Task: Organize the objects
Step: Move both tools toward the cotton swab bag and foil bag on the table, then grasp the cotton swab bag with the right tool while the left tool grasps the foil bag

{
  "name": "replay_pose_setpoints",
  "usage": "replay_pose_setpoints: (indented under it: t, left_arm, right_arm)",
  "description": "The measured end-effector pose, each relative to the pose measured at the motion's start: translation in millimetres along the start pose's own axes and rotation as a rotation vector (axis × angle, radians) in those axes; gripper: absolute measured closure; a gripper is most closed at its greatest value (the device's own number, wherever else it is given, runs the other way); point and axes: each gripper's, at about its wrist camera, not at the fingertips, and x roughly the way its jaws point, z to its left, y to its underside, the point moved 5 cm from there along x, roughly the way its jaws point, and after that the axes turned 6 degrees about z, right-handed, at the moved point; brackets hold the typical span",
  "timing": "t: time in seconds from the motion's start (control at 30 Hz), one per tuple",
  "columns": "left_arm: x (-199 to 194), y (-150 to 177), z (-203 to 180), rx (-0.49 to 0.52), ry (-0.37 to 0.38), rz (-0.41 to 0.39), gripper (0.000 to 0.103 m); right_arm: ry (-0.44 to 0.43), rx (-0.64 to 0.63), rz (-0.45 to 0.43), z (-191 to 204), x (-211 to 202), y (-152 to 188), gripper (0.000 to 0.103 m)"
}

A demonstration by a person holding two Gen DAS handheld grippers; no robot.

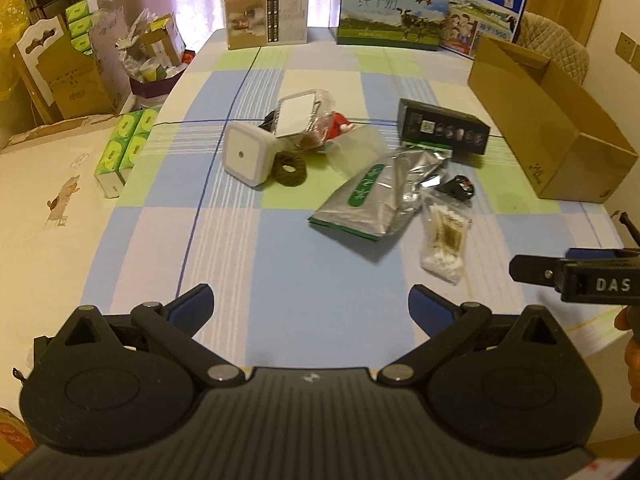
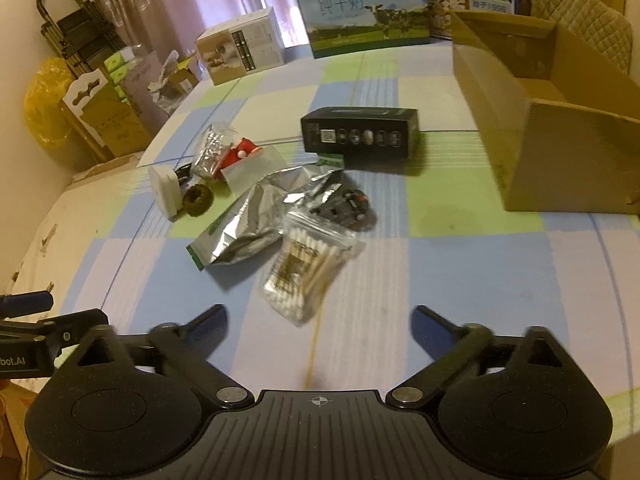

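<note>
While both grippers hover above the near edge of the checked tablecloth (image 1: 304,240), the left gripper (image 1: 310,312) and the right gripper (image 2: 318,322) have their blue-padded fingers spread wide, holding nothing. Nearest the right gripper lies the bag of cotton swabs (image 2: 308,268), its long axis running from near-left to far-right. Touching its far-left side, the silver foil pouch (image 1: 376,196) lies with its long axis running from the near-left corner toward the black box (image 1: 444,130). An open cardboard box (image 2: 560,128) stands well apart at the right.
</note>
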Motion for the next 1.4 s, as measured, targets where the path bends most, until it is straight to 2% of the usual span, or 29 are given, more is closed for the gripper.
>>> replay_pose_setpoints:
  t: [0.57,0.83,0.87,0.93,0.97,1.0,1.1,1.4]
  left_arm:
    - [51.8,-34.5,15.1,0.020,-0.039,-0.004,0.001]
    - [65.0,-45.4,12.0,0.006,-0.046,0.013,0.001]
    - [67.3,-47.3,10.0,0.009,-0.042,0.015,0.001]
    - [71.4,-51.8,4.2,0.022,-0.037,0.017,0.001]
    - [73.9,-54.4,1.2,0.029,-0.035,0.020,0.001]
    - [77.0,-57.6,-3.1,0.040,-0.032,0.023,0.001]
    - [85.6,-66.1,-17.0,0.078,-0.020,0.026,0.001]
    - [125.6,-84.0,-67.0,0.309,0.024,0.053,0.001]
  right_arm:
    - [-0.025,0.057,0.008,6.4,75.2,-25.8,0.035]
    - [-0.022,0.019,0.083,1.7,97.2,-29.3,0.043]
    - [-0.032,0.009,0.081,0.5,96.9,-29.4,0.046]
    - [-0.040,-0.027,0.085,-1.7,97.0,-29.6,0.058]
    - [-0.043,-0.051,0.091,-3.2,96.8,-29.6,0.069]
    - [-0.050,-0.065,0.101,-4.8,96.3,-29.7,0.074]
    - [-0.069,-0.085,0.123,-16.7,90.8,-29.8,0.081]
    - [-0.014,-0.025,0.119,-79.1,60.5,-33.7,0.082]
